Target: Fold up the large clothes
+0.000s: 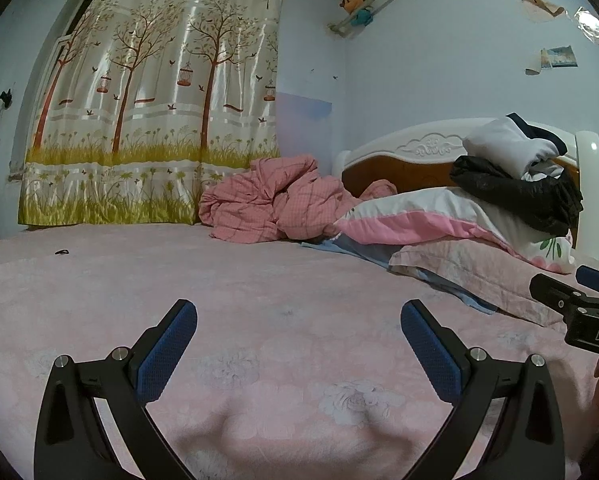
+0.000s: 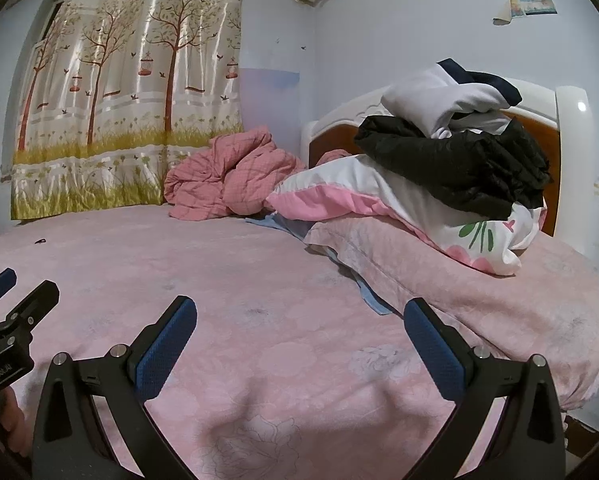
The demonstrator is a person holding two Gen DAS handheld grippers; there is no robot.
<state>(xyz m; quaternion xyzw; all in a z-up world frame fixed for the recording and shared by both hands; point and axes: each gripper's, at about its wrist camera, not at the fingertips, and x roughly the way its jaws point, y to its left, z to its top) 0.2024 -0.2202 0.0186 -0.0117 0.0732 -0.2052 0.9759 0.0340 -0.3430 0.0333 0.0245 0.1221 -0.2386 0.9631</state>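
Left gripper [image 1: 298,344] and right gripper [image 2: 299,342], both spread wide and holding nothing, hover side by side above the pink bedspread [image 1: 259,288]. The black garment [image 2: 459,168] and white garment [image 2: 439,104] lie piled on the pillows [image 2: 379,200] by the headboard [image 1: 399,148].

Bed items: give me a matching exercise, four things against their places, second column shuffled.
1. black garment
2. white garment
3. pink checked quilt
4. blue cloth

A. bunched by the curtain
B. top of the pile
C. poking out from under the pillows
D. on the floral pillow, beneath the white one

Pairs: 1-D, 2-B, 3-A, 4-C
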